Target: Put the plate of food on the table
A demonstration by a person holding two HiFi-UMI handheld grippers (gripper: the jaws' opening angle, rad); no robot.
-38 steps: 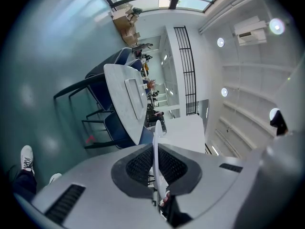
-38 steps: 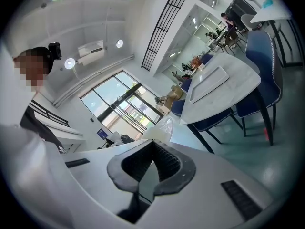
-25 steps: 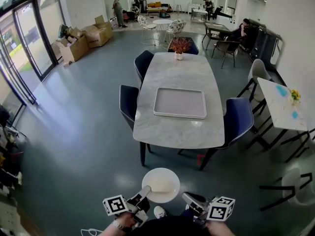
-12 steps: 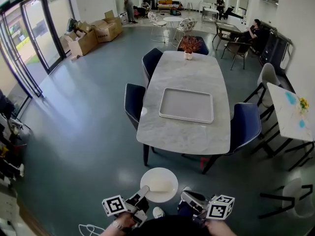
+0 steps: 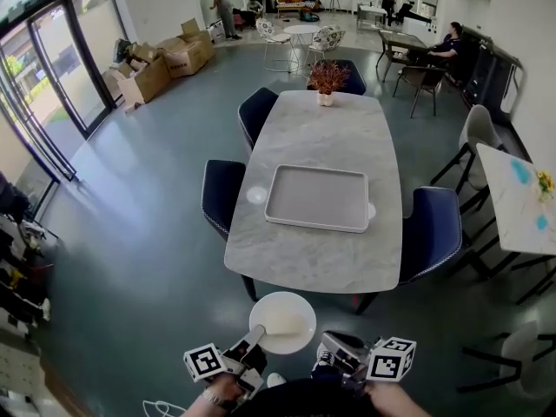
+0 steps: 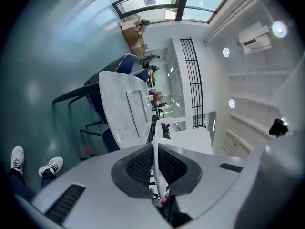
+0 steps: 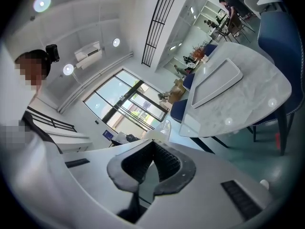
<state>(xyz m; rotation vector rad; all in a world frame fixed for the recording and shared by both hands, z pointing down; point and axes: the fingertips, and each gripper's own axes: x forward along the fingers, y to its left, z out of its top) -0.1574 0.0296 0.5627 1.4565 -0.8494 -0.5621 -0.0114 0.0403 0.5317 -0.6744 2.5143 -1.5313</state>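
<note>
Now the plate hangs clamped by its rim in the left tongs.

Teal floor, glass doors, cardboard boxes, navy chairs, white walls.

The table looks like polished marble, the tray matt grey, the white plate glossy, perhaps ceramic.

The left gripper has its two jaws pinched on the thin edge of a white plate. Past it is a long stone table with a gray tray on top. Blue chairs stand beside the table. Two white shoes are on the floor. Brown boxes sit far off.
</note>
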